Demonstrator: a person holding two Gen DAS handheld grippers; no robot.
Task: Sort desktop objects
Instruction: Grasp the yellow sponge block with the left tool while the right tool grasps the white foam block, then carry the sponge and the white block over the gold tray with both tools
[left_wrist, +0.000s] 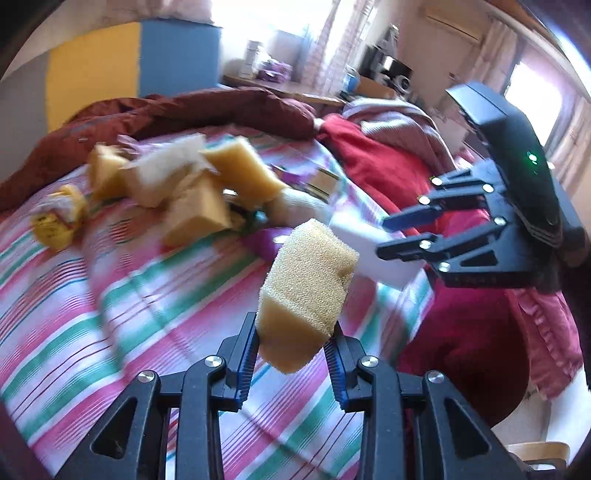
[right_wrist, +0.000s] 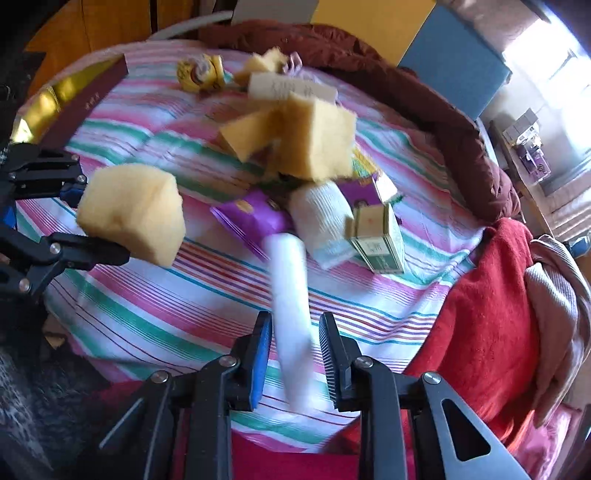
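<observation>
Above the striped sheet, the left gripper squeezes a yellow sponge by its near end, so the sponge hangs clear of the bed. To its right, the right gripper pinches a white foam block and lifts it too, likely so each thing can go to its own place. Far behind them, a pile of sponges, small boxes and a purple packet waits on the sheet.
</observation>
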